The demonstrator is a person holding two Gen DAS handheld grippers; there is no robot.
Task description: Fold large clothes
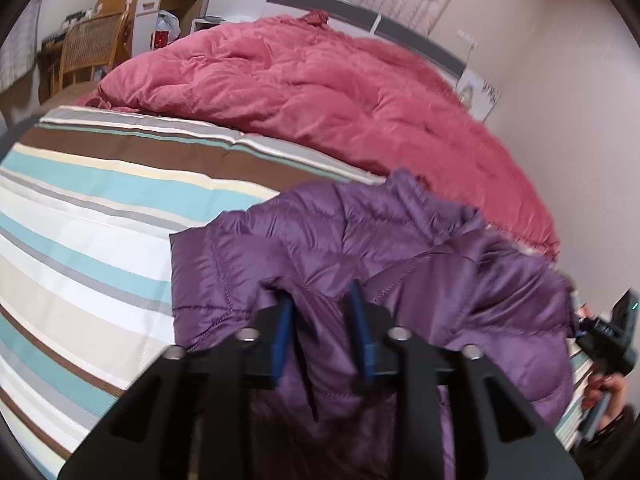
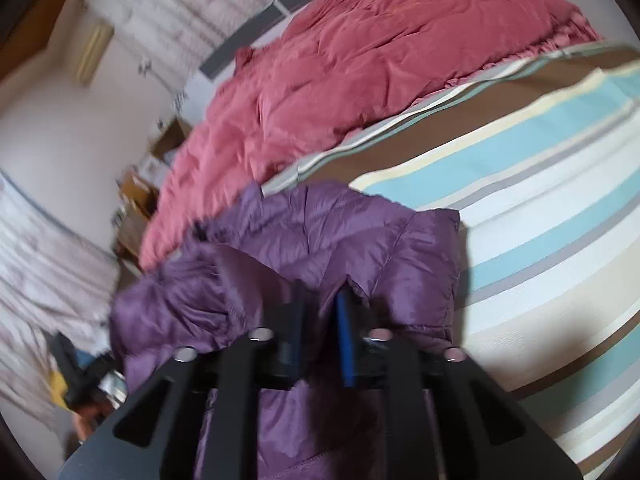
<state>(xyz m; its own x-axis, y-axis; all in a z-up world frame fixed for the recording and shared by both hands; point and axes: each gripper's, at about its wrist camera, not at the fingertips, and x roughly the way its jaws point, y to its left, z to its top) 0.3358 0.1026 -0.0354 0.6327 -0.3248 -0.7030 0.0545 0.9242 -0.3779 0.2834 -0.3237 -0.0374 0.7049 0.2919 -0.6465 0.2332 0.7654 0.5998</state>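
Though both sets of tongs, left gripper [image 1: 323, 330] and right gripper [image 2: 320, 336], stand released astride its near hem, I judge the jacket [image 1: 360, 248] on the bed [image 1: 80, 240] light, puffy, slick, best pinched at seams.

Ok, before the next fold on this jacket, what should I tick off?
1. Left tongs open, fabric loose between them: ok.
2. Right tongs open likewise: ok.
3. Purple quilted puffer jacket resting on striped bed sheet: ok.
4. Jacket lying smooth: not ok, bunched near both tongs.
5. Jacket's far edge apart from pink comforter: cannot tell.
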